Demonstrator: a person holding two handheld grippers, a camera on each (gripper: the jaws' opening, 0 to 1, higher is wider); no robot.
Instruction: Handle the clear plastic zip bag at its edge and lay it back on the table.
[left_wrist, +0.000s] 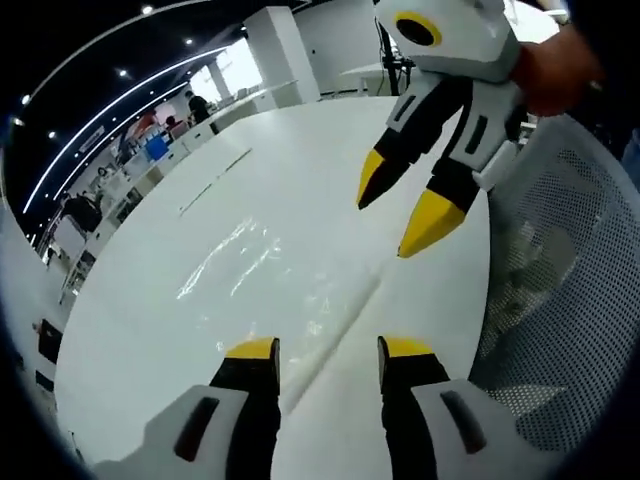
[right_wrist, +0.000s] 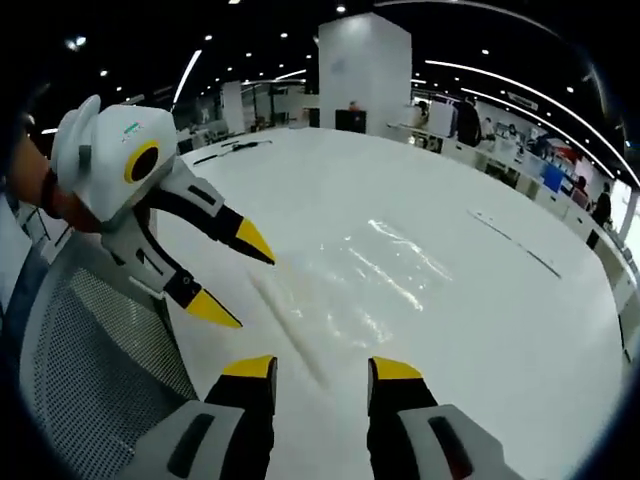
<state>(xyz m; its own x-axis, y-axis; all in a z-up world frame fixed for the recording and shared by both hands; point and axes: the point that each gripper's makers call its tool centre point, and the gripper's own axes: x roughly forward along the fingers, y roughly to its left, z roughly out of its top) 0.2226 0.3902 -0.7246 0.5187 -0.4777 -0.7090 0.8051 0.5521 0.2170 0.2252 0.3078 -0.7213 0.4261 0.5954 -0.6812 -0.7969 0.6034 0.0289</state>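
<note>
Two open, empty tongs, left tongs (left_wrist: 327, 350) and right tongs (right_wrist: 322, 368), hover above the clear zip bag (left_wrist: 262, 275), which lies flat on the white bench (left_wrist: 300, 160) beside a mesh chair (left_wrist: 560, 290).

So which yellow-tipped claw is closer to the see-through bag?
The left gripper: its jaws sit low, either side of the clear zip bag's near edge. The right gripper hangs beside the bag, its tips spread.

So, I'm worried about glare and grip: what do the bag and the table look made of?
The zip bag looks like thin, clear, glossy plastic film: wrinkled highlights, table visible through it. The table looks like smooth white laminate or painted board, semi-gloss; the exact material is unclear.
</note>
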